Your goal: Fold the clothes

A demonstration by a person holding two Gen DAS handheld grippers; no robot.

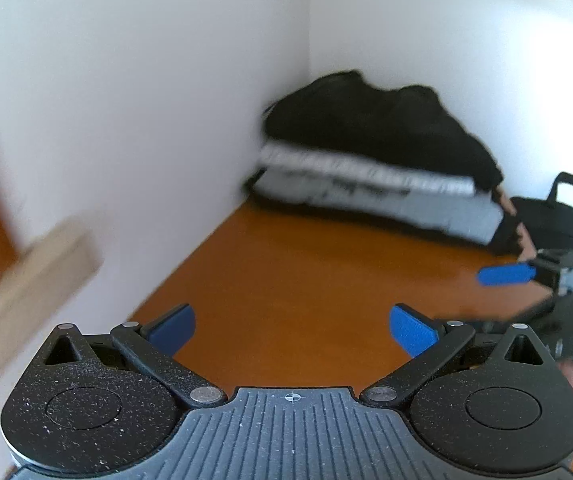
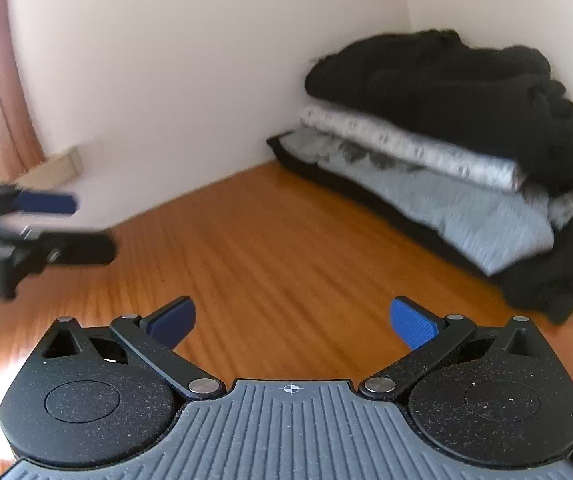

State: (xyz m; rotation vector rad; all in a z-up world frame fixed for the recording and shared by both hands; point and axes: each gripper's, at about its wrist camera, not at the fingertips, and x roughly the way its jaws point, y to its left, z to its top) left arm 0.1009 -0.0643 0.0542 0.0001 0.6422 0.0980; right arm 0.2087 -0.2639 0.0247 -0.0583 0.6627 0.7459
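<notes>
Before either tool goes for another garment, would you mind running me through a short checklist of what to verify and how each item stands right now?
1. Left tool open and holding nothing: ok.
2. Right tool open and holding nothing: ok.
3. Folded stack sits in the wall corner, layers lying flat: ok.
4. Black top garment neatly folded: not ok, it looks bunched and spills down the stack's right side.
5. Bare wooden table in front of both tools free for folding: ok.
6. Next unfolded garment located: cannot tell, none shows clearly in either view.
</notes>
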